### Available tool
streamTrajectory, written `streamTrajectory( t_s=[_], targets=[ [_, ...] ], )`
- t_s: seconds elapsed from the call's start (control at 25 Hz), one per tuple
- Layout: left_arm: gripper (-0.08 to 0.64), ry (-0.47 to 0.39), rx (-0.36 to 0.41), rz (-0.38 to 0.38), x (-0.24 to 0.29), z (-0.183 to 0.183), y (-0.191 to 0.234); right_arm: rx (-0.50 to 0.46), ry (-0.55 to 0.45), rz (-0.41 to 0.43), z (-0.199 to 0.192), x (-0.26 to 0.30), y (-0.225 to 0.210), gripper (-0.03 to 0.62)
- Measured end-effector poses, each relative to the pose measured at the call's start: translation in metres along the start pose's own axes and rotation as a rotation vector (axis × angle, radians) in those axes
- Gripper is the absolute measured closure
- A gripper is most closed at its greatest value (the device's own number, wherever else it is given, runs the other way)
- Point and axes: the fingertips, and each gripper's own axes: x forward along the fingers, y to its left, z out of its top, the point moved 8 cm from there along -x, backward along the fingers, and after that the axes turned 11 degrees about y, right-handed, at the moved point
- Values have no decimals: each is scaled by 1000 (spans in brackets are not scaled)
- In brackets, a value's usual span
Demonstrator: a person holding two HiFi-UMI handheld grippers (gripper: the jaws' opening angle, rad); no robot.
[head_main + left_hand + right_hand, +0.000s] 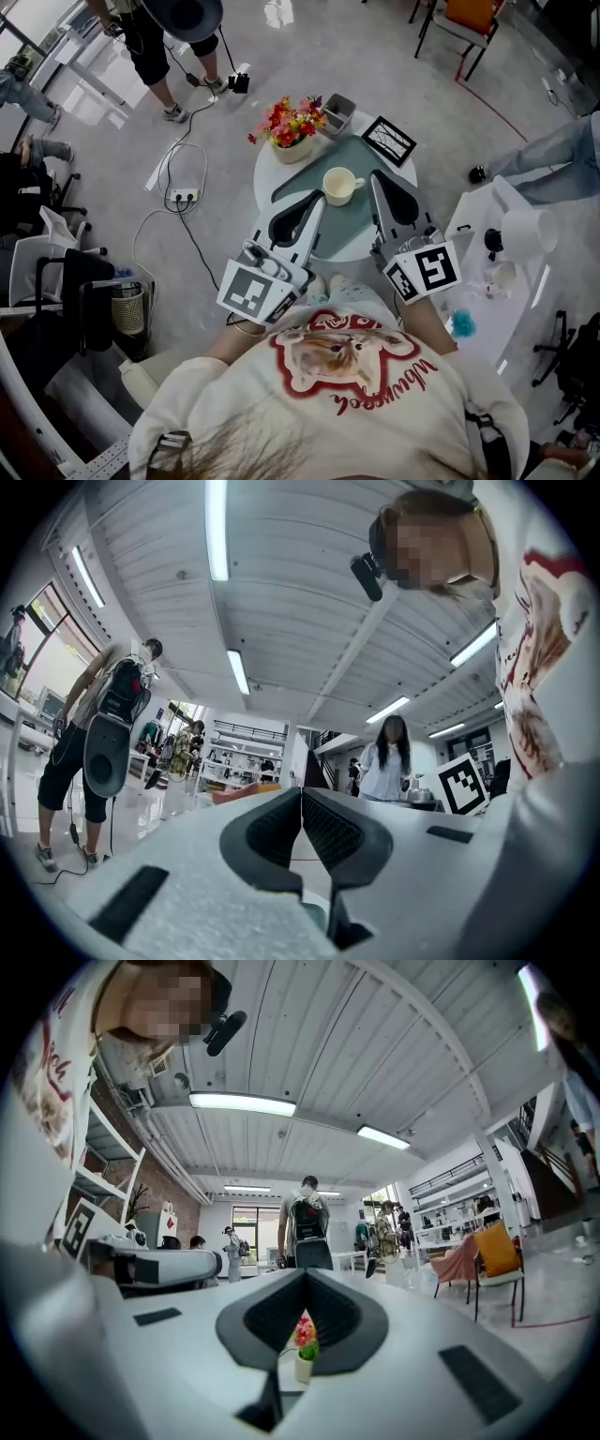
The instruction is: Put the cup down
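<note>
A cream cup (pixel 338 185) stands upright on the grey-green mat (pixel 352 230) of a small round white table (pixel 265 176), its handle towards the right. My left gripper (pixel 316 196) lies just left of the cup, shut and holding nothing. My right gripper (pixel 375 176) lies just right of the cup, also shut and holding nothing. In the left gripper view the left gripper (pixel 302 795) has its jaws closed tip to tip. The right gripper (pixel 306 1275) shows the same in the right gripper view, with the flowers (pixel 304 1333) seen through the gap below its tips.
At the table's far edge stand a pot of red and yellow flowers (pixel 292 126), a grey box (pixel 337 112) and a framed picture (pixel 389 140). A white side table (pixel 487 211) with small items is at the right. A power strip (pixel 185 196) and cables lie on the floor at the left.
</note>
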Motion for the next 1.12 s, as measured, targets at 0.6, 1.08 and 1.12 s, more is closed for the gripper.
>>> streamTrajectory(
  t_s=[0.6, 1.08, 1.12],
  targets=[
    [543, -26, 56, -22, -36, 8, -56, 18, -42, 15, -3, -67, 34, 565],
    [543, -47, 29, 30, -94, -10, -183, -68, -24, 86, -12, -194, 69, 565],
    [543, -46, 30, 37, -99, -13, -194, -64, -25, 96, -15, -204, 72, 565]
  ],
)
